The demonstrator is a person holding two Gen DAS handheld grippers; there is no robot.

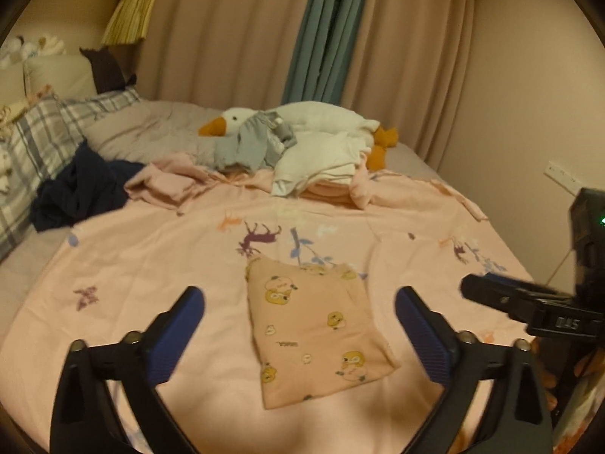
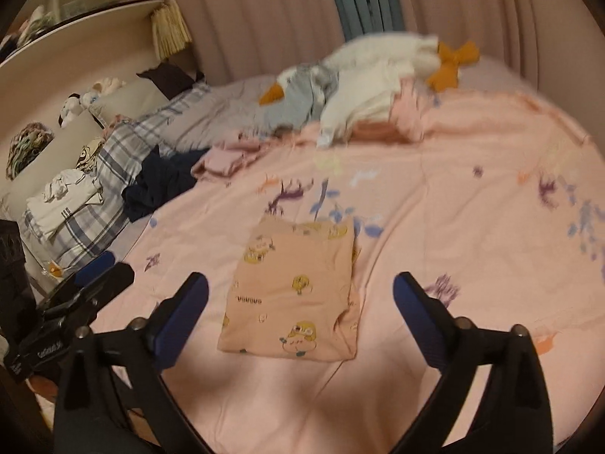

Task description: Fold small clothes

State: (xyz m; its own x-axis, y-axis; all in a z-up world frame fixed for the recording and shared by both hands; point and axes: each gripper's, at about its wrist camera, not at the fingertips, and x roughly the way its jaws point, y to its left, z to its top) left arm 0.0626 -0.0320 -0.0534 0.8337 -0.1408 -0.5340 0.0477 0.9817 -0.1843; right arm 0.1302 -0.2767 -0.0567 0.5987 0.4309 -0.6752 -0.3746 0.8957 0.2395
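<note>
Two grippers are in view above a bed covered by a pink sheet point(image 1: 159, 265) with small printed figures. The left gripper point(image 1: 300, 317) has its jaws spread wide and released, with nothing between them. The right gripper point(image 2: 300, 302) is in the same state: jaws wide apart, nothing held. A folded pink garment point(image 1: 314, 329) with yellow cartoon prints lies flat on the sheet, near the front edge of the bed, clear of both grippers. Toward the far edge of the bed lie a white goose toy point(image 1: 302, 117), a grey garment point(image 1: 249, 143) draped across it, and a white garment point(image 1: 321, 162) on a pink stack. A dark blue garment point(image 1: 79, 189) lies crumpled at the left edge beside a checked pillow point(image 1: 41, 143).
</note>
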